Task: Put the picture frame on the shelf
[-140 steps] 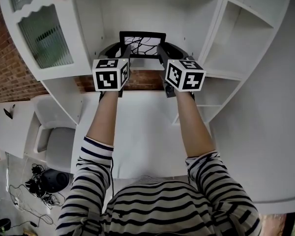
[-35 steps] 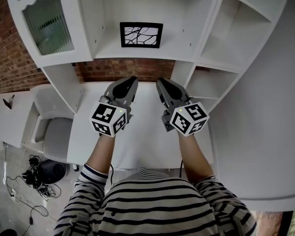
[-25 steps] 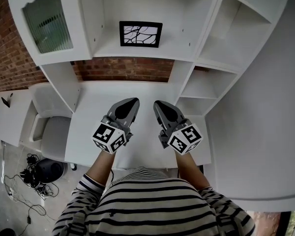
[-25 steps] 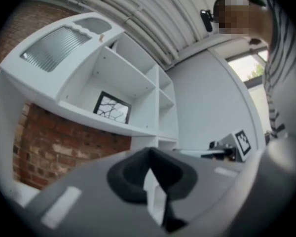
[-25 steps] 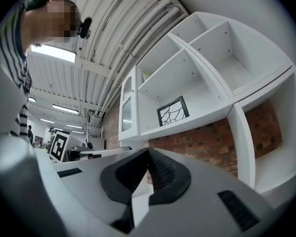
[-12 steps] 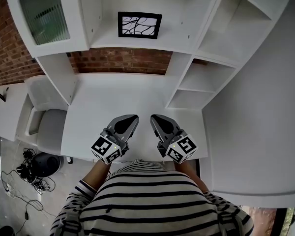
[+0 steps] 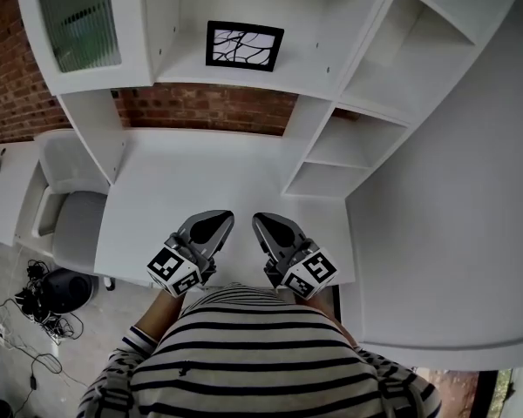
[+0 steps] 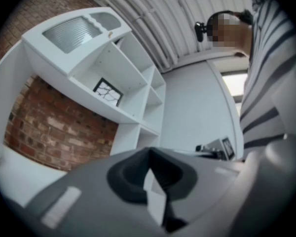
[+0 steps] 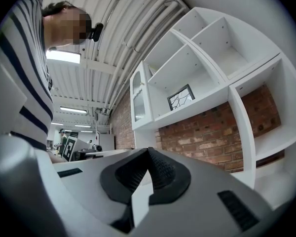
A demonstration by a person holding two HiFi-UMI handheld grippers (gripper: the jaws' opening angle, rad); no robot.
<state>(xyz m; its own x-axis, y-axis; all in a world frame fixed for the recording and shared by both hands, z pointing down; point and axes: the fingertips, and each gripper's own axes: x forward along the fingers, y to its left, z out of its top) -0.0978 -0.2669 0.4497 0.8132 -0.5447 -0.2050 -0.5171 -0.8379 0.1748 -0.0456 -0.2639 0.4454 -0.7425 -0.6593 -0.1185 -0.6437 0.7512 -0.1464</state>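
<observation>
The black picture frame (image 7: 244, 45) with a branching line drawing stands upright on the middle shelf (image 7: 244, 81) of the white unit, with nothing touching it. It also shows far off in the left gripper view as picture frame (image 8: 107, 92) and in the right gripper view as picture frame (image 9: 181, 98). My left gripper (image 7: 223, 218) and right gripper (image 7: 260, 219) hover side by side over the desk's near edge, close to the person's striped torso. Both point toward the shelf. Left gripper (image 8: 149, 149) and right gripper (image 9: 149, 149) have their jaws met at the tips, with nothing between them.
A white desk top (image 7: 200, 177) lies below the shelf, backed by a brick wall (image 7: 209, 107). Open cubbies (image 7: 349, 151) rise at the right, and a glass-door cabinet (image 7: 78, 16) is at the upper left. A grey chair (image 7: 70, 229) and floor cables (image 7: 35, 303) sit at the left.
Both grippers held the frame at the shelf earlier; since then they let go and drew back and down toward the torso. The frame stays standing on the shelf.
</observation>
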